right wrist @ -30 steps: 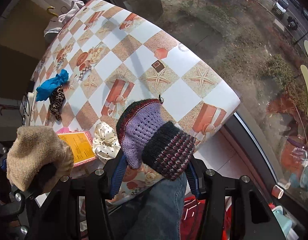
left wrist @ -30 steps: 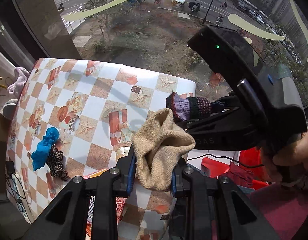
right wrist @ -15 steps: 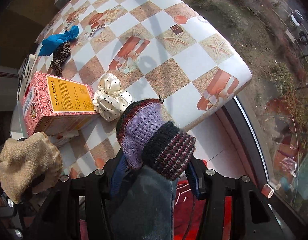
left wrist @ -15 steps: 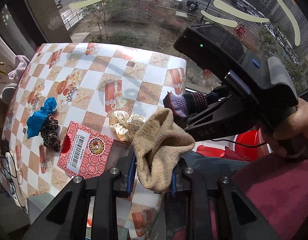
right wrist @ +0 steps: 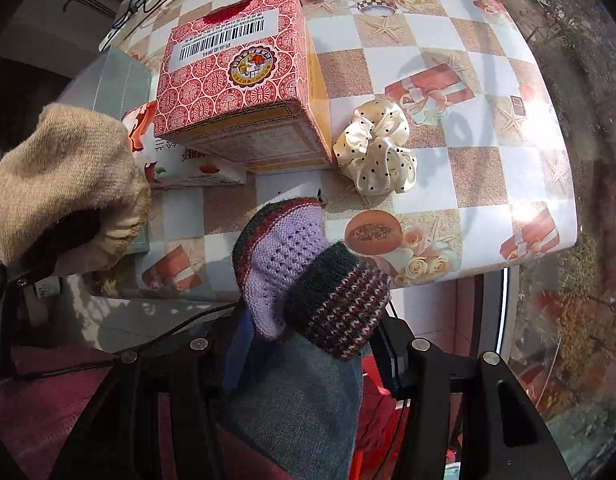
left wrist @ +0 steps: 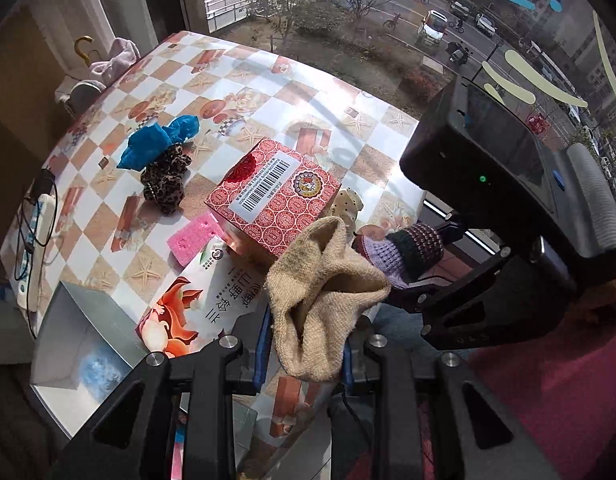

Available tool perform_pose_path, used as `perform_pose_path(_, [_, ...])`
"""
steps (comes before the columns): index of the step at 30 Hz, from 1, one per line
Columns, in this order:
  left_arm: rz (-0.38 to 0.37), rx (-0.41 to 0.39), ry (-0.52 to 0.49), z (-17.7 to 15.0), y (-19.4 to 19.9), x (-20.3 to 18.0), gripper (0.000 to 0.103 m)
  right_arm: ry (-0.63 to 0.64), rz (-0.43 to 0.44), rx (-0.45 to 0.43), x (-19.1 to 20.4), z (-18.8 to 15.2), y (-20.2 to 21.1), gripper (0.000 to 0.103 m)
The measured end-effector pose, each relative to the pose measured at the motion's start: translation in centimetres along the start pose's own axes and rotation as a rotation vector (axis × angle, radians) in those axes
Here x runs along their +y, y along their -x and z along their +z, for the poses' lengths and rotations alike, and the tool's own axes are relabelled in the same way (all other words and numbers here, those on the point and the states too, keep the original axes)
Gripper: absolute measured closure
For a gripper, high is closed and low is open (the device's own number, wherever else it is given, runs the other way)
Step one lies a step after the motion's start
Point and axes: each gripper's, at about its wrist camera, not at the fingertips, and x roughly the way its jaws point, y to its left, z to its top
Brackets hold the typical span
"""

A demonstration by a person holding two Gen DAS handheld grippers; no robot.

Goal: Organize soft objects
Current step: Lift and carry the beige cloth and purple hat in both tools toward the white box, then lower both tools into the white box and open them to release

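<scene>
We carry both clamped: left gripper [left wrist: 303,354] pinching the tan sock [left wrist: 324,300], right gripper [right wrist: 308,344] the purple knit sock [right wrist: 308,272], lower centre, ready for sorting.

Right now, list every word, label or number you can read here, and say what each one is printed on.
"三餐" and "山" in large characters: white packet with an orange flower, lying beside the red box; its other characters are not legible.
Barcode label on the red box: digits and print too small to read.
Round emblem on the red box top: lettering blurred.
Nothing else carries readable text.
</scene>
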Motion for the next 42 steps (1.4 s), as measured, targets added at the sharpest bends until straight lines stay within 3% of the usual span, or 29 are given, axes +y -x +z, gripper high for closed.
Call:
perform_pose_path(12, [0.134, -0.014, 0.369, -7.3, 1.9, 8.8, 0.073, 0.327, -0.02, 0.015, 9.7, 3.1, 1.4, 0.048])
perform_pose_path(22, [0.2, -0.028, 0.629, -12.8, 3.0, 13.0, 0.073, 0.471, -0.007, 0.011, 15.8, 6.0, 2.0, 0.048])
perform_pose_path(30, [0.215, -0.036, 0.709, -14.6, 3.1, 13.5, 0.073, 0.555, -0.024, 0.036, 18.4, 6.6, 1.4, 0.048])
perform_pose_path(42, [0.227, -0.04, 0.77, -15.4, 3.0, 13.9, 0.073, 0.55, 0.001, 0.027, 19.4, 8.2, 1.6, 0.048])
